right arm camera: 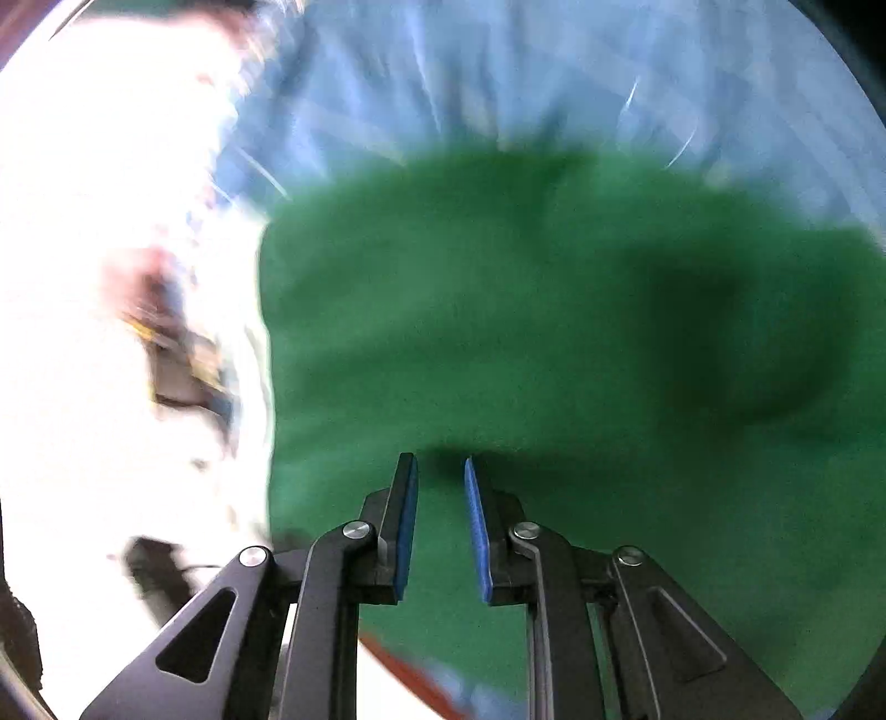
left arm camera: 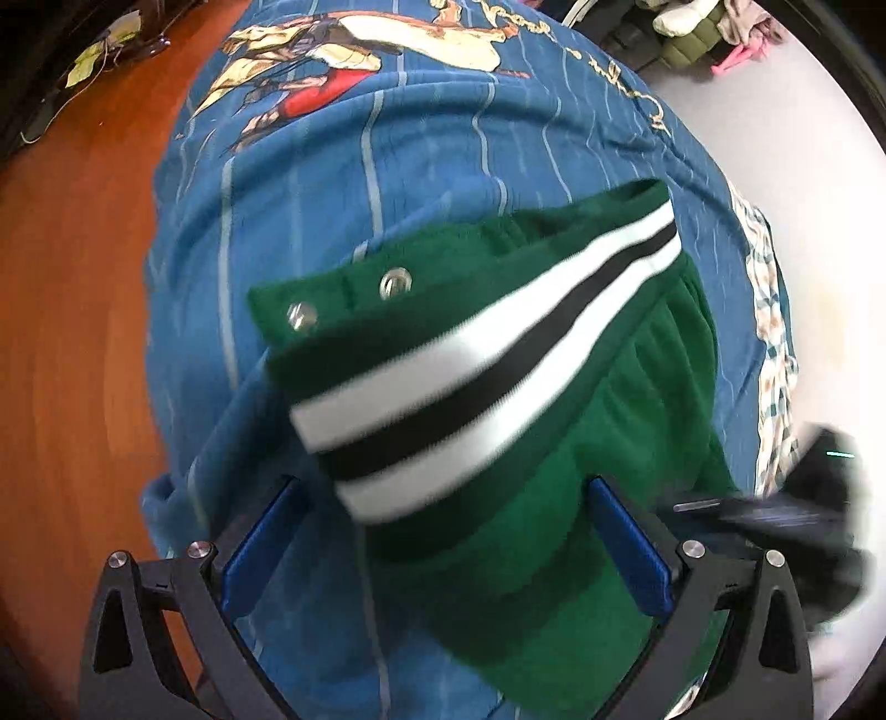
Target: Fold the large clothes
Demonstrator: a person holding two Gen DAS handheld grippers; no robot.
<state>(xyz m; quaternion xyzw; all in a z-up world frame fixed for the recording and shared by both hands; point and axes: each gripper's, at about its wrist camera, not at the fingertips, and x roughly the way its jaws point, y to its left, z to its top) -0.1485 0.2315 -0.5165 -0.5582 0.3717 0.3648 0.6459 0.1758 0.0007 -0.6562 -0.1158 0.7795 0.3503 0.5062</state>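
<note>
A green garment (left arm camera: 581, 443) with a white-black-white striped band (left arm camera: 482, 365) and two metal snaps lies on a blue printed bedspread (left arm camera: 332, 194). My left gripper (left arm camera: 446, 487) is open wide just above it, its blue pads (left arm camera: 266, 548) standing on either side of the striped band's near end without pressing it. In the blurred right wrist view the same green cloth (right arm camera: 526, 332) fills the middle. My right gripper (right arm camera: 438, 458) hovers over it with a narrow gap between its pads and no cloth pinched. It also shows as a dark blur (left arm camera: 775, 509) at the left wrist view's right edge.
Red-brown wooden floor (left arm camera: 66, 332) runs along the bed's left side, with cables and papers at the far corner. A checked cloth (left arm camera: 775, 343) hangs at the bed's right edge beside a pale floor (left arm camera: 786, 138). Piled clothes (left arm camera: 698, 27) lie far off.
</note>
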